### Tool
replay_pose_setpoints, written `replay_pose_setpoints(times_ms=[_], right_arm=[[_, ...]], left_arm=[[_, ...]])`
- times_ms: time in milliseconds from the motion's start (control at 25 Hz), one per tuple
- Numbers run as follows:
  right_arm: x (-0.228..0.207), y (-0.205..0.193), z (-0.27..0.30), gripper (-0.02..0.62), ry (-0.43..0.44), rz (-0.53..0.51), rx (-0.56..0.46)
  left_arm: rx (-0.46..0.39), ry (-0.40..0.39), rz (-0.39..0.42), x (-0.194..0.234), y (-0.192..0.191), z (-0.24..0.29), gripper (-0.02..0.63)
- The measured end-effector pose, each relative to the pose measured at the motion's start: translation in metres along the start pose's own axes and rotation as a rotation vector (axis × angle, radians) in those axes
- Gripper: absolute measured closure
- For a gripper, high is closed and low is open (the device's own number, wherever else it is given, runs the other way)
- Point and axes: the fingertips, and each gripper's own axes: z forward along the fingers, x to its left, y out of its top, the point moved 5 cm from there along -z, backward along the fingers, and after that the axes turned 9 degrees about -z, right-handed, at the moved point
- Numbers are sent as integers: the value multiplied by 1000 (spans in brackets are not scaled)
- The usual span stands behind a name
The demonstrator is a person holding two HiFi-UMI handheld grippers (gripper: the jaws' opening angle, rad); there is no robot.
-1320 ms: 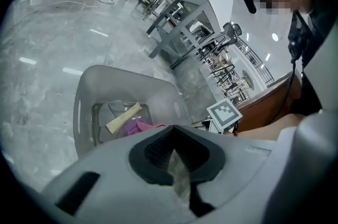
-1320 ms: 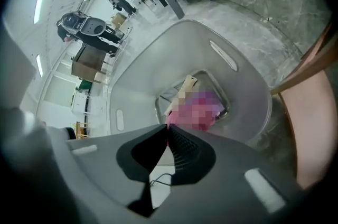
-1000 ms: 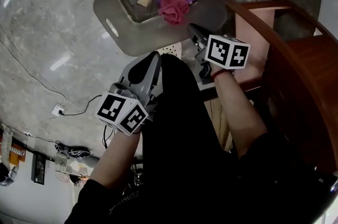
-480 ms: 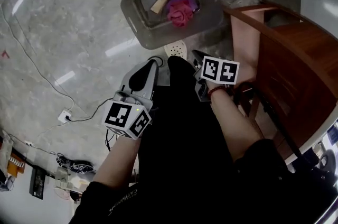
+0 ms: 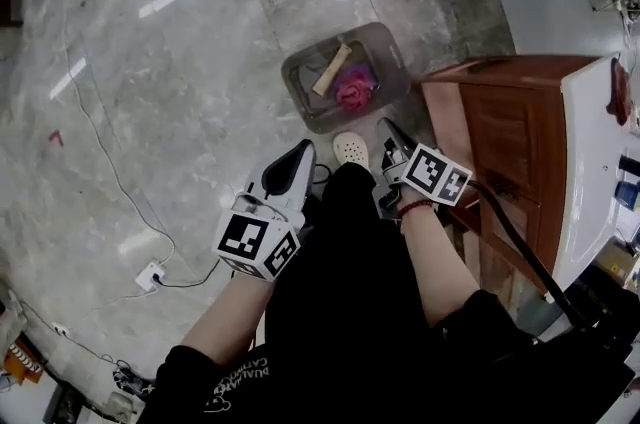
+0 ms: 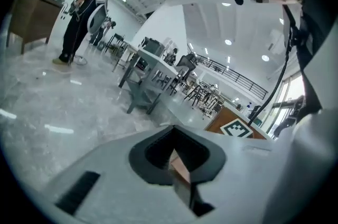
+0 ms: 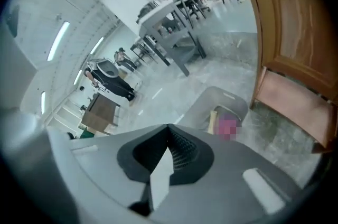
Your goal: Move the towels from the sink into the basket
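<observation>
Head view: a grey plastic basket (image 5: 392,62) on the marble floor (image 5: 180,92) holds a crumpled pink towel (image 5: 354,89) and a beige rolled towel (image 5: 332,69).

Left gripper view: the left gripper (image 6: 174,151) has its jaws together, empty.

Right gripper view: the right gripper (image 7: 168,149) has its jaws together, empty, with the basket beyond.

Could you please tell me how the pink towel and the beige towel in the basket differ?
The pink towel is bunched into a rounded heap, while the beige towel is long and narrow. The pink towel is vivid in colour; the beige towel is pale. Both lie side by side in the grey basket on the floor.
</observation>
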Motion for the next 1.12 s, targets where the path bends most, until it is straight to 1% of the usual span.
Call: replay_pose_setpoints(times_ms=[40, 80, 200, 280, 360, 480, 560, 720, 800, 880, 960, 1040, 1120], right_arm=[[19, 11, -9, 589, 24, -20, -40], [39, 19, -21, 589, 47, -41, -68], [96, 34, -63, 589, 118, -105, -111], [132, 47, -88, 589, 168, -150, -142], [167, 69, -112, 589, 222, -208, -204], [224, 99, -159, 589, 317, -317, -300], [262, 115, -200, 589, 345, -437, -371], [332, 143, -289, 589, 325, -724, -520], [359, 154, -336, 589, 329, -808, -597], [380, 162, -381, 589, 348, -849, -661], [391, 166, -419, 589, 332, -874, -694], [397, 168, -446, 589, 297, -887, -722], [401, 171, -465, 589, 282, -884, -758]], left_arm=[[-26, 0, 21, -6, 13, -11, 603], [-47, -5, 25, -15, 24, -25, 603], [-108, -36, 17, -45, 55, -69, 603], [-163, -55, 44, -66, 80, -94, 603], [-241, -73, 84, -84, 112, -113, 603], [-339, -119, 124, -118, 158, -144, 603], [-371, -170, 126, -145, 182, -166, 603], [-347, -323, 128, -210, 219, -204, 603], [-329, -411, 174, -249, 233, -221, 603], [-314, -494, 240, -287, 243, -236, 603], [-309, -552, 297, -319, 247, -250, 603], [-310, -588, 348, -344, 252, -262, 603], [-320, -610, 407, -363, 259, -274, 603]])
